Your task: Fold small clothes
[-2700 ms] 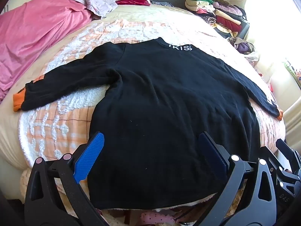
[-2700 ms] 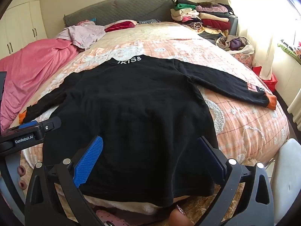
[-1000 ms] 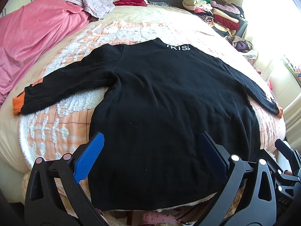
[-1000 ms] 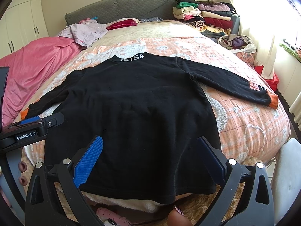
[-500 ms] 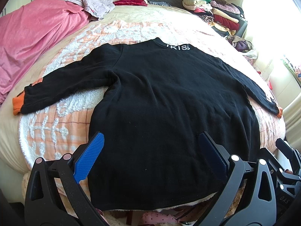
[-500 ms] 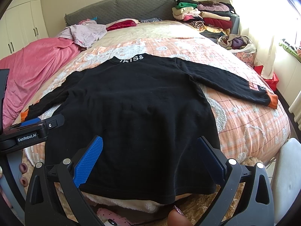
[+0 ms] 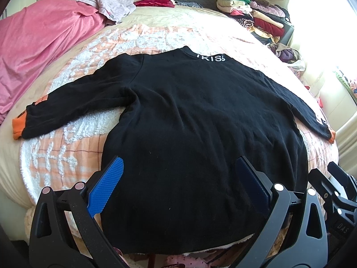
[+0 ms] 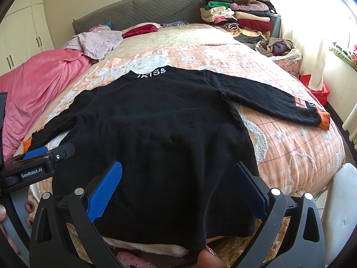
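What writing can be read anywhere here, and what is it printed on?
"IKISS": white letters on the collar of the black long-sleeved sweater spread on the bed.
"GenRobot.AI": white label on the black left gripper, seen from the right wrist view.
"DAS": faint embossed letters on the black right gripper.
Sleeve patch near the orange cuff: too small to read.

The left gripper [image 7: 178,178] has its jaws spread wide apart, and nothing is between them. The right gripper [image 8: 178,182] has its jaws spread equally wide, also with nothing held. Both point forward at about the same height. In the right wrist view, the left gripper's body appears to the left of the right jaws; in the left wrist view, the right gripper's body appears to the right.
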Demonstrator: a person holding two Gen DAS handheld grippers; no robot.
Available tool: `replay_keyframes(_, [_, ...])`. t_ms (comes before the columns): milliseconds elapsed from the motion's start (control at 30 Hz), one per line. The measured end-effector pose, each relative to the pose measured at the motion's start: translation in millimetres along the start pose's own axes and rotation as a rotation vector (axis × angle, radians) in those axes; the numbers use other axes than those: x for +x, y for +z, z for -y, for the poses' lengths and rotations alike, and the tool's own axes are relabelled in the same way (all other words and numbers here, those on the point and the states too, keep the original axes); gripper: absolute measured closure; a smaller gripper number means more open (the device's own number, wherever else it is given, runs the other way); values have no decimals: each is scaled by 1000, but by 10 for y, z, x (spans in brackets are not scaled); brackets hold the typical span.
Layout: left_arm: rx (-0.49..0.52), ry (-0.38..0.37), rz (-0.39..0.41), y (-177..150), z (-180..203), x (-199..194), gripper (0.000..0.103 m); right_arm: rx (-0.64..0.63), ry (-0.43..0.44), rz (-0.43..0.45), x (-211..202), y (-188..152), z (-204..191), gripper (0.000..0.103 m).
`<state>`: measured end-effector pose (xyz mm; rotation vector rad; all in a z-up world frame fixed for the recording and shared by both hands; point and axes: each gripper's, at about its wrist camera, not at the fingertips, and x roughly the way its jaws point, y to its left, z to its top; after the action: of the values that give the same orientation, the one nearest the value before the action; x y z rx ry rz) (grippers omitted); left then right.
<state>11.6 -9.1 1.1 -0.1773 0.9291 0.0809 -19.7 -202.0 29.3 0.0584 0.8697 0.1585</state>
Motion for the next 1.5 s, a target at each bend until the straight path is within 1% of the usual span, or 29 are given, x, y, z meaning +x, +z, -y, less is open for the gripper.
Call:
replay_keyframes(367, [-4,-2,-7,205,1,120,8,29,5,14,122,240,139,4])
replay_keyframes(600, [8,-12,-13,337,70,218,8,48,-2,9,227,373,251,4])
replay_keyframes(967, [22,-26,-14,561,164,364,8,122,1,7,375,583,462,4])
replay_keyframes(1133, [31,-34,-10,660,223,422,8,152,-20,15,414,663,599,4])
replay_keyframes(1500, [36,-50,-4,854,308,527,8,239,-79,25,468,723,1001,4])
